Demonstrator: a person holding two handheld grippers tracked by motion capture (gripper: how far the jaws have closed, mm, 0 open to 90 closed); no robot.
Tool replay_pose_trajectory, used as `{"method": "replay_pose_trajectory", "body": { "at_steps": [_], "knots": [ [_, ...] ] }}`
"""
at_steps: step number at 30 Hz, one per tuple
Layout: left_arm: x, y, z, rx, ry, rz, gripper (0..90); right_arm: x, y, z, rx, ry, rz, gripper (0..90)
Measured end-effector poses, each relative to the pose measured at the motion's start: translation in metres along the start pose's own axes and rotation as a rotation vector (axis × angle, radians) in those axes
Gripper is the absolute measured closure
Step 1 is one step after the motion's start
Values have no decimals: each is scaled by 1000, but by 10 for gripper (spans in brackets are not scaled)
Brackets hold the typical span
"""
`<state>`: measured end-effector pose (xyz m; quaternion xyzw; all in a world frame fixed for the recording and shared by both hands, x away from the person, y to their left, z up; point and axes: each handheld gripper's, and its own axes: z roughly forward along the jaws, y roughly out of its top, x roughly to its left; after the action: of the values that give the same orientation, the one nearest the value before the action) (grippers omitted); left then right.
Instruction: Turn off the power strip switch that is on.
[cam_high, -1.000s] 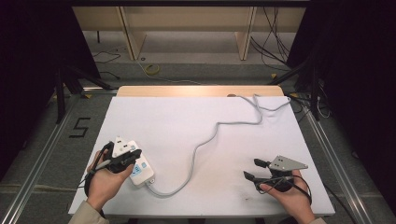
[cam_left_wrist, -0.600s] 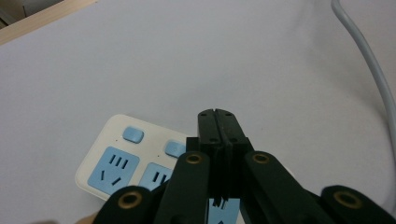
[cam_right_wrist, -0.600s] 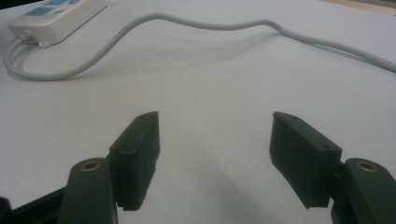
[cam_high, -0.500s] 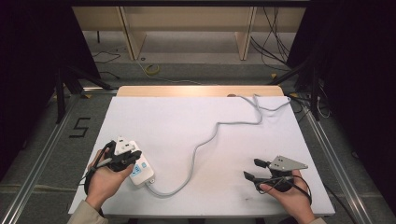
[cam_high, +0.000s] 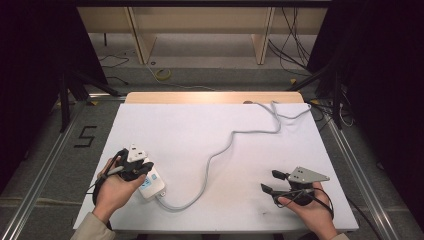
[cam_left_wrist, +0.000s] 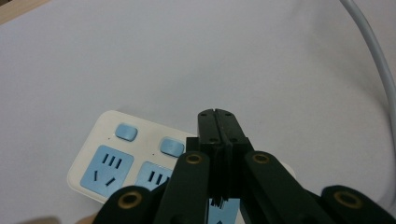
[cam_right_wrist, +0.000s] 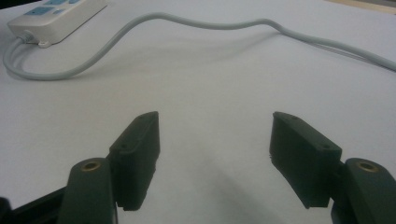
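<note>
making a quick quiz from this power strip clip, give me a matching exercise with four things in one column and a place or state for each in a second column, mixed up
Things
1. left gripper
2. right gripper
3. power strip
4. grey cable

Places or states
A. winds across the white table from the near left to the far right edge
B. jaws wide apart, nothing between them
C. lies at the near left of the table, white with blue sockets
D. jaws pressed together, over the strip

Right pairs: 1-D, 2-B, 3-C, 4-A
</note>
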<state>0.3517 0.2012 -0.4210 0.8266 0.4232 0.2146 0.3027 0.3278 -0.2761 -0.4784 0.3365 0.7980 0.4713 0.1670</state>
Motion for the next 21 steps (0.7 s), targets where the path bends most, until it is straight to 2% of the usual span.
{"method": "replay_pose_trajectory", "body": {
  "at_steps": [21],
  "knots": [
    [-2,6,9,47,-18,6,897,0,0,0,1,1,2,344]
  ]
}}
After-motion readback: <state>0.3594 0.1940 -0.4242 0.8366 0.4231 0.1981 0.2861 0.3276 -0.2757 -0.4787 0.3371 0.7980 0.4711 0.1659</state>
